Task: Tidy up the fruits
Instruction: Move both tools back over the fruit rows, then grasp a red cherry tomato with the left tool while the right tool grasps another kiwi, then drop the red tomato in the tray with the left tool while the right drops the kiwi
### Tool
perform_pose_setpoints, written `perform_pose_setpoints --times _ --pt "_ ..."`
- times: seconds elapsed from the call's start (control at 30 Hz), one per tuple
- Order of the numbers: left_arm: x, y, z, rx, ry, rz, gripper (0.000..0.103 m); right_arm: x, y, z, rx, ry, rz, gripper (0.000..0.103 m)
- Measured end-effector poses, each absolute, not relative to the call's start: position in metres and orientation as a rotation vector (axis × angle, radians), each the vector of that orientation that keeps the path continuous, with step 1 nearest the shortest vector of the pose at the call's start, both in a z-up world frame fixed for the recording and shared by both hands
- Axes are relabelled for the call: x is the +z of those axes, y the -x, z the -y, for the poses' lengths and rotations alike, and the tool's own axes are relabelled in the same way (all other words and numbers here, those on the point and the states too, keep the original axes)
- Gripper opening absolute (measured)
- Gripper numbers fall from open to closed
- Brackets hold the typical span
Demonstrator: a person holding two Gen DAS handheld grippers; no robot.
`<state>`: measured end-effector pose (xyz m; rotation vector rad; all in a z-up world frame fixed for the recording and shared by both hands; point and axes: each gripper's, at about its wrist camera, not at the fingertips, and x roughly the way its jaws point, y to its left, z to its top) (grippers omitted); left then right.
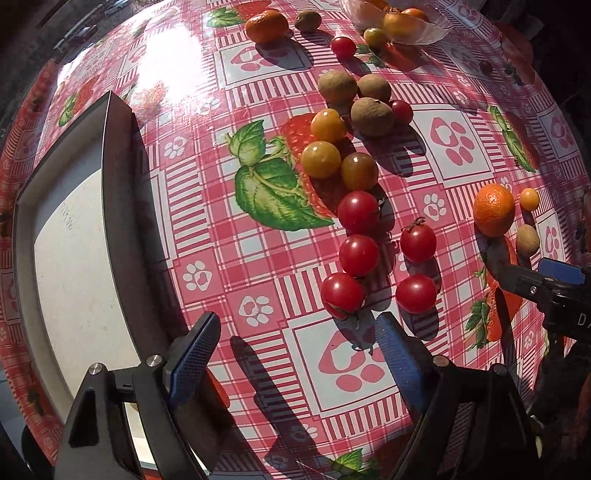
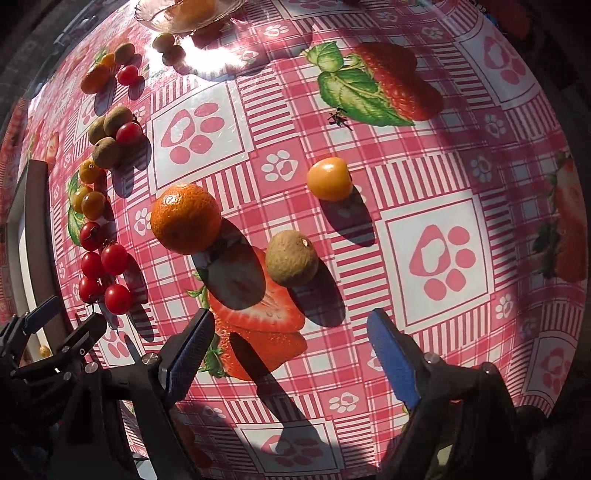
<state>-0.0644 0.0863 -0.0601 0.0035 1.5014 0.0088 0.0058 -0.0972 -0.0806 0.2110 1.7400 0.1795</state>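
Note:
Fruits lie on a red checked tablecloth (image 1: 221, 258). In the left wrist view a row runs away from me: several red cherry tomatoes (image 1: 358, 254), three yellow tomatoes (image 1: 320, 159), three brown longans (image 1: 371, 116). My left gripper (image 1: 297, 350) is open and empty just short of the nearest red tomato (image 1: 342, 294). In the right wrist view a mandarin (image 2: 185, 218), a longan (image 2: 291, 257) and a yellow tomato (image 2: 329, 178) lie ahead of my right gripper (image 2: 290, 354), which is open and empty. The mandarin also shows in the left wrist view (image 1: 494, 209).
A dark tray with a white inside (image 1: 74, 266) lies at the left. A glass bowl (image 1: 424, 33) holding fruit stands at the far edge, with another mandarin (image 1: 266, 26), a longan (image 1: 307, 20) and small tomatoes (image 1: 343, 46) near it. The right gripper (image 1: 554, 284) shows at the left view's right edge.

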Motion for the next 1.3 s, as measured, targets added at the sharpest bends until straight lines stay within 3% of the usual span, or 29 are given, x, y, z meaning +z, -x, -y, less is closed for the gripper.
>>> perform_pose_setpoints --times 0.1,0.13,0.17,0.2,0.3,0.4,0.47,0.53,0.63,0.8,1.3 --pt "-0.062 0.059 -0.083 0.016 0.004 -1.491 0.087 -0.082 -0.026 0.087 0.194 -0.191 -1.716 0.087" --pt "-0.062 0.058 -0.082 0.016 0.004 -1.490 0.083 -0.082 -0.031 0.087 0.199 -0.192 -1.709 0.087" --pt "-0.063 0.050 -0.077 0.014 -0.001 -1.494 0.071 -0.082 -0.037 0.084 0.203 -0.193 -1.704 0.086" --pt "-0.068 0.047 -0.075 0.015 -0.003 -1.505 0.069 -0.082 -0.043 0.080 0.207 -0.191 -1.700 0.085" --pt "-0.069 0.043 -0.070 0.018 -0.001 -1.494 0.067 -0.078 -0.055 0.069 0.217 -0.160 -1.682 0.071" --pt "-0.068 0.043 -0.064 0.010 0.000 -1.484 0.056 -0.075 -0.059 0.062 0.225 -0.122 -1.666 0.053" --pt "-0.067 0.041 -0.061 -0.002 -0.005 -1.475 0.043 -0.074 -0.062 0.058 0.227 -0.108 -1.656 0.034" --pt "-0.067 0.039 -0.056 -0.012 -0.013 -1.469 0.038 -0.069 -0.064 0.055 0.238 -0.118 -1.655 0.027" --pt "-0.062 0.037 -0.054 -0.038 -0.013 -1.466 0.023 -0.069 -0.070 0.055 0.258 -0.141 -1.658 0.027" --pt "-0.055 0.040 -0.062 -0.053 0.048 -1.469 0.023 -0.073 -0.066 0.073 0.273 -0.272 -1.670 0.027" --pt "-0.026 0.073 -0.093 -0.048 0.119 -1.432 0.023 -0.045 -0.020 0.065 0.332 -0.308 -1.665 0.027"
